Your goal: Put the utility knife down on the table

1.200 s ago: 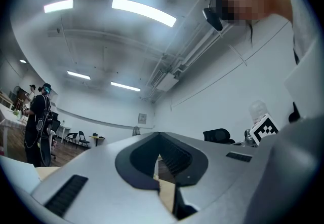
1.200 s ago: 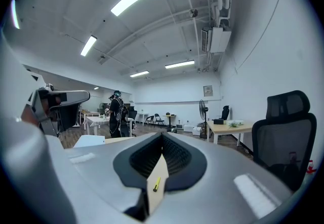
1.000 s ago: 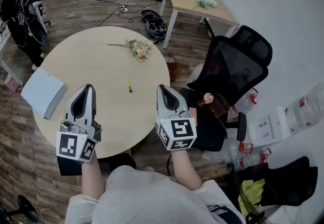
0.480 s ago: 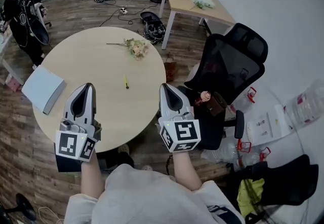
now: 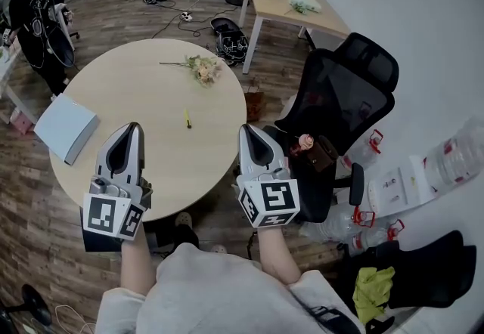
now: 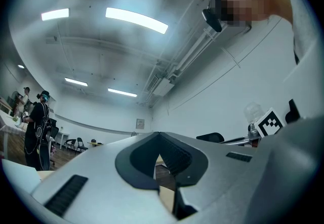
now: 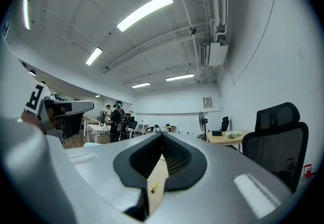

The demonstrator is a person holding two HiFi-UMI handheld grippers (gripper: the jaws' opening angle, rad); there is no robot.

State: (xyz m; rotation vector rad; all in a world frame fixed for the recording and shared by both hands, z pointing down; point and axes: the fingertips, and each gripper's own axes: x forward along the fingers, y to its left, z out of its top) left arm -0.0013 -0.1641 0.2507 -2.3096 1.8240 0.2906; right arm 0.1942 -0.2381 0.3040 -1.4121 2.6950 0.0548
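Observation:
The utility knife (image 5: 187, 118), small and yellow, lies on the round wooden table (image 5: 151, 91) near its middle, touched by nothing. My left gripper (image 5: 130, 131) hovers over the table's near edge, jaws shut and empty. My right gripper (image 5: 248, 132) hangs at the table's right rim, also shut with nothing in it. The right gripper view shows the knife (image 7: 153, 186) through the narrow slit between the closed jaws of the right gripper (image 7: 161, 149). In the left gripper view, the left gripper (image 6: 159, 159) points over the table toward the room.
A white flat box (image 5: 66, 127) lies at the table's left edge and a dried flower sprig (image 5: 200, 69) at its far side. A black office chair (image 5: 348, 98) stands right of the table. A person (image 5: 34, 15) stands far left; a desk (image 5: 299, 4) stands beyond.
The head view has shifted a little, so the table and knife sit slightly higher and to the left. My right gripper edged to the right. Both grippers stay shut and empty.

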